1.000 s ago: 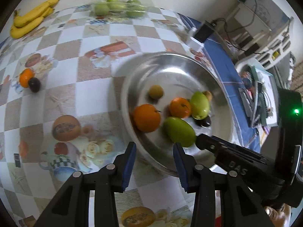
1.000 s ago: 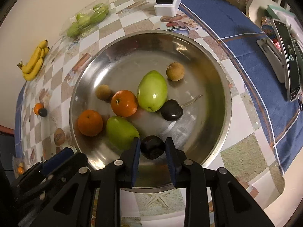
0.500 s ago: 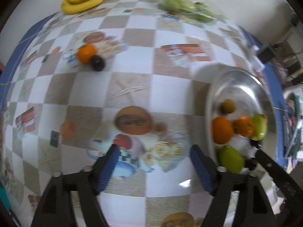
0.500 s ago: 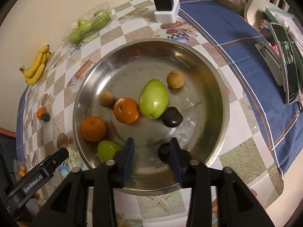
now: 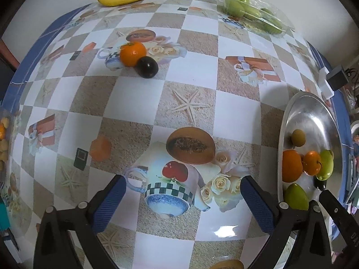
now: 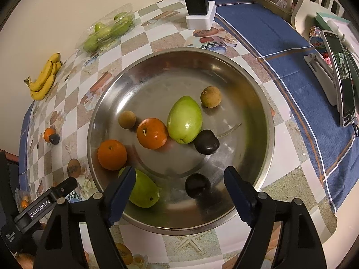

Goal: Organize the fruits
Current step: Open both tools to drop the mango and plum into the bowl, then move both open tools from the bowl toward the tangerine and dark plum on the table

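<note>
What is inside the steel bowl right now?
The steel bowl holds two oranges, two green mangoes, two brown round fruits and two dark plums. One mango is partly hidden by the right gripper.

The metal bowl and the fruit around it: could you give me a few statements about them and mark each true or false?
1. The metal bowl holds two oranges. True: one orange and another.
2. The bananas lie inside the bowl. False: they lie on the table by the wall.
3. The right gripper squeezes the dark plum. False: its jaws are opening and the plum lies loose in the bowl between them.
4. An orange and a dark fruit sit together on the tablecloth. True.
5. The left gripper holds a fruit. False: nothing lies between its opening jaws.
</note>
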